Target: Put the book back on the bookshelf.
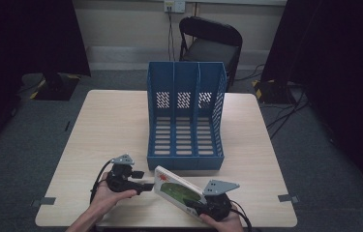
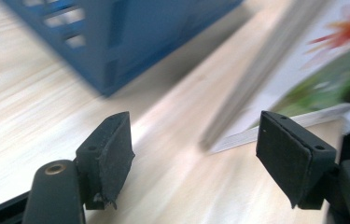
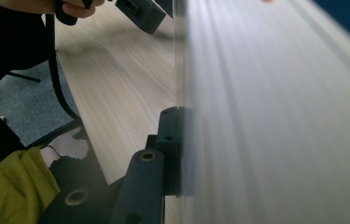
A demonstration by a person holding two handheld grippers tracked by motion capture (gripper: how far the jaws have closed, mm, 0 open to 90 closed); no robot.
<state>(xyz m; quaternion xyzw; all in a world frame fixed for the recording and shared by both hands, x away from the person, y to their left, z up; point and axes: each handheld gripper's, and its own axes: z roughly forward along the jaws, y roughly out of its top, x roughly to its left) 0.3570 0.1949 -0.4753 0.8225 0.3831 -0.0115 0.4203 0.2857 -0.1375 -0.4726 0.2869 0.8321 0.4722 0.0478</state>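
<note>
A blue three-slot file rack [image 1: 185, 116] stands in the middle of the table [image 1: 111, 125], its open front facing the near edge, right behind the action. Pale wood top, grey carpet all round, and a black chair [image 1: 211, 41] sits past the far edge by the wall. Down at the near edge, the book [image 1: 179, 190] is up off the wood, tilted on its edge just in front of the rack's near right corner. The right gripper [image 1: 202, 206] is clamped on the book's near end, jaw pressed flat against the cover. The left gripper [image 1: 146, 185] sits just beside the book's far end, jaws apart, nothing between them, book edge just ahead.
</note>
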